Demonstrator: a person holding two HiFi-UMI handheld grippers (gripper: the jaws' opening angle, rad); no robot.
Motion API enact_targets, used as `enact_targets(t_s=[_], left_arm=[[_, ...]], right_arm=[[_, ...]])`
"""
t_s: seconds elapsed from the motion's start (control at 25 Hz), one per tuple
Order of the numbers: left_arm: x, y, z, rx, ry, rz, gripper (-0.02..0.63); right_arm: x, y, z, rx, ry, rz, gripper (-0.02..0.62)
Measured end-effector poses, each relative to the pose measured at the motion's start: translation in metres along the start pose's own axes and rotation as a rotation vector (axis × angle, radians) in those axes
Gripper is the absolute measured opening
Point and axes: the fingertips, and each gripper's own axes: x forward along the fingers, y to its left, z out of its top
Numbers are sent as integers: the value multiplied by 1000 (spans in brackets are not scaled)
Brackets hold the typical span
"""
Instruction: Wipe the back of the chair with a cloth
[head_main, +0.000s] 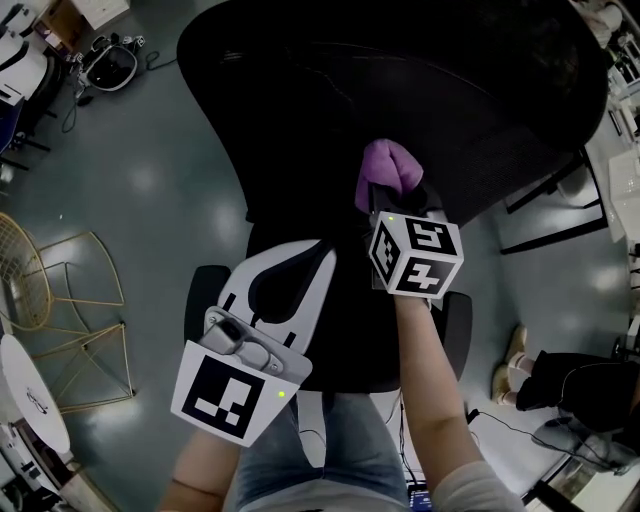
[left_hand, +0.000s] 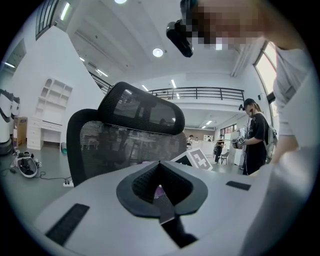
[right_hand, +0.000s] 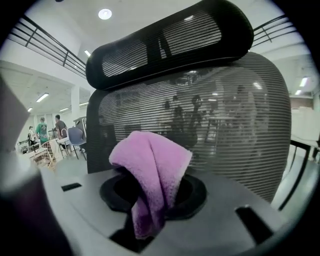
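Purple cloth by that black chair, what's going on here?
A person holds a gripper in each hand. The right gripper is shut on a purple cloth, held up close to the chair's mesh back; whether it touches is unclear. The left gripper is shut and empty, nearer the person.

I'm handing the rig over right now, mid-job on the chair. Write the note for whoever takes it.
Right gripper: jaws shut on the purple cloth, bunched and aimed at the chair's mesh back, below the headrest. Whether the cloth touches the mesh cannot be told.
Left gripper: jaws together, holding nothing, nearer the person, facing the same back.
Done: cloth is gripped and at the chair. Nothing shows how much is wiped.
Left: sweep the cloth across the mesh back; treat all of it as unwiped.
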Motion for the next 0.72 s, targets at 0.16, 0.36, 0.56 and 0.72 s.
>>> enact_targets(t_s=[0.16,0.36,0.56,0.72], left_arm=[[11,-12,-1,0,2,-20,6],[26,-26,-1,-2,1,-43,6],[38,-40,-3,-2,5,-65,6],[48,-50,-4,-3,10,-81,6]], right_arm=[[-8,-21,-3,7,1,-25,114],[-17,-48,-6,15,3,-57,115],[-26,-70,-9,20,5,-81,115],[-34,-87,-12,24,3,-99,115]])
